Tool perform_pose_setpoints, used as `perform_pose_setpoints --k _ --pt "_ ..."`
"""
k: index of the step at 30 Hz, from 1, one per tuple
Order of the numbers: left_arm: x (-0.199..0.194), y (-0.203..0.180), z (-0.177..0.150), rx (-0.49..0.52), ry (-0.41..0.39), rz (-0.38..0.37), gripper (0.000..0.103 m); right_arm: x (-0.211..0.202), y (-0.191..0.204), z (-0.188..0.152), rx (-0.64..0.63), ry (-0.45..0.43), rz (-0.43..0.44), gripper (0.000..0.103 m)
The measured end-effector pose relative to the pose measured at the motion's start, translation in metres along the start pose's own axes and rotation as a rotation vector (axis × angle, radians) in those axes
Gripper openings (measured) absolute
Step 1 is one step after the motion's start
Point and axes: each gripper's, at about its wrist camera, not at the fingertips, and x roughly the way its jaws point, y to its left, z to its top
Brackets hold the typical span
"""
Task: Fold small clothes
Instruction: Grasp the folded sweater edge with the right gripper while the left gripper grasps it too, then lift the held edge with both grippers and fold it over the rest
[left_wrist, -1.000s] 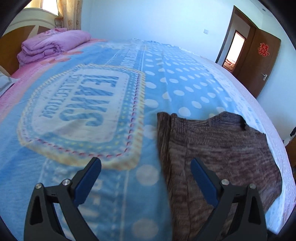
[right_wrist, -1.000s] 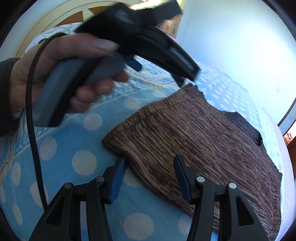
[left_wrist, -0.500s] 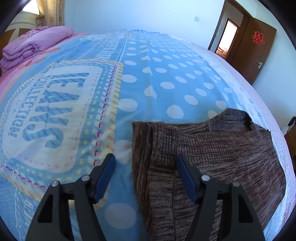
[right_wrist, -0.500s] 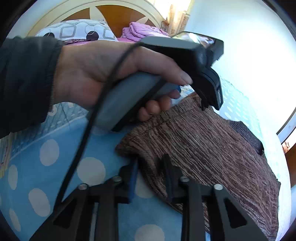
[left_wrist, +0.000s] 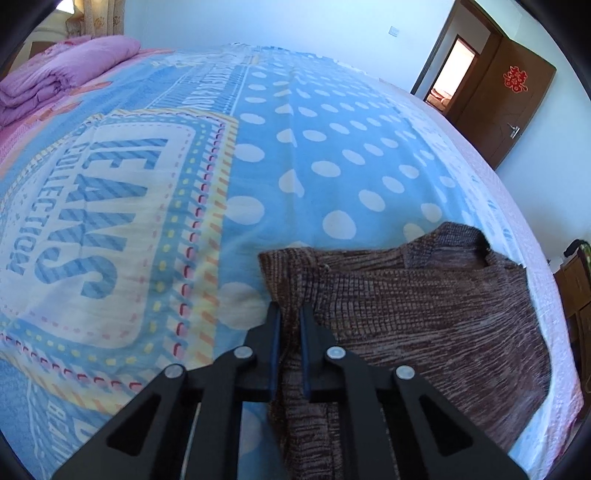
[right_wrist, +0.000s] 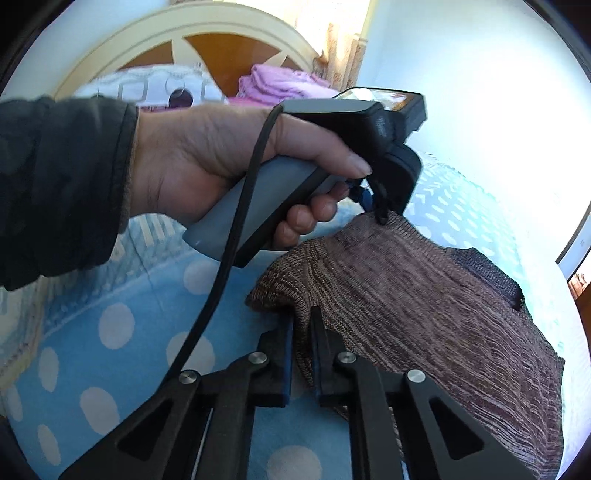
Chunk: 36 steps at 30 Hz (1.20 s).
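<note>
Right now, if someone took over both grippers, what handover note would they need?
Left gripper: shut on the sweater at its edge, near a corner.
Right gripper: shut on the sweater's same edge, at the other corner.
Sweater: brown knit, lying flat on the blue bedspread, its edge bunched at both grips.
Done: both grips taken.
Left: likely lift that edge and carry it over for the fold.

Left hand-held gripper (left_wrist: 290, 321) apparently pinching brown knit sweater's (left_wrist: 424, 314) edge.
</note>
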Motion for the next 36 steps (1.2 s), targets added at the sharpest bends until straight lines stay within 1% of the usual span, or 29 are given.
perform_pose_setpoints --k 5,10,17,23,30,36 --pt "-0.008 0.0 0.005 -0.033 0.011 -0.018 0.01 -0.011 -0.018 -0.006 0.069 -0.028 0.01 0.007" --pt "-0.025 -0.011 0.009 -0.041 -0.02 -0.048 0.009 -0.022 -0.034 -0.01 0.126 -0.043 0.014 0.007" --pt "-0.053 -0.048 0.016 0.019 -0.066 -0.075 0.009 -0.032 -0.063 -0.019 0.221 -0.061 -0.002 0.006" --pt "-0.071 -0.082 0.024 0.052 -0.097 -0.092 0.009 -0.055 -0.086 -0.023 0.303 -0.102 0.009 0.005" --pt "-0.074 -0.116 0.032 0.068 -0.102 -0.109 0.009 -0.084 -0.112 -0.034 0.373 -0.127 0.007 0.005" --pt "-0.07 -0.148 0.034 0.088 -0.106 -0.135 0.009 -0.101 -0.138 -0.052 0.451 -0.128 0.015 0.005"
